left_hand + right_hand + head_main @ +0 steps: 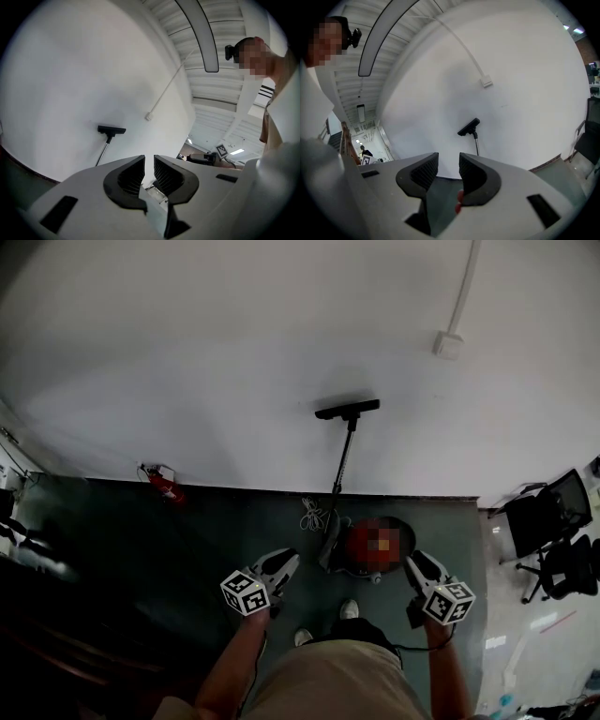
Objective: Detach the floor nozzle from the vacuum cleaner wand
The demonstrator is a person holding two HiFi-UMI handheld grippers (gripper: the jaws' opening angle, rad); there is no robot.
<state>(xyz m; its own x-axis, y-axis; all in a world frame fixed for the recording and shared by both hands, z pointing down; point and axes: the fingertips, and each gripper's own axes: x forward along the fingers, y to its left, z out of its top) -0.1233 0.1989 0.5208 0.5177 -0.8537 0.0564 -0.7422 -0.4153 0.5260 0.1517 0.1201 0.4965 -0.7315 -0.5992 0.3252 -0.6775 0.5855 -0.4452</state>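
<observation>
The black floor nozzle (347, 410) sits at the top end of the silver wand (343, 456), which leans up against the white wall. The wand runs down to the red vacuum body (361, 549) on the floor by my feet. My left gripper (289, 563) is held left of the vacuum body, its jaws shut with nothing between them. Right of the body, my right gripper (412, 563) is likewise shut and empty. From the left gripper (149, 161) the nozzle (111, 130) shows far off, above the jaws. The right gripper (448, 159) also looks toward the nozzle (468, 127).
A coiled white cord (312, 515) lies by the wand's foot. A red object (161, 484) rests at the wall base on the left. Black office chairs (553, 521) stand at the right. A white box and conduit (448, 343) are fixed on the wall.
</observation>
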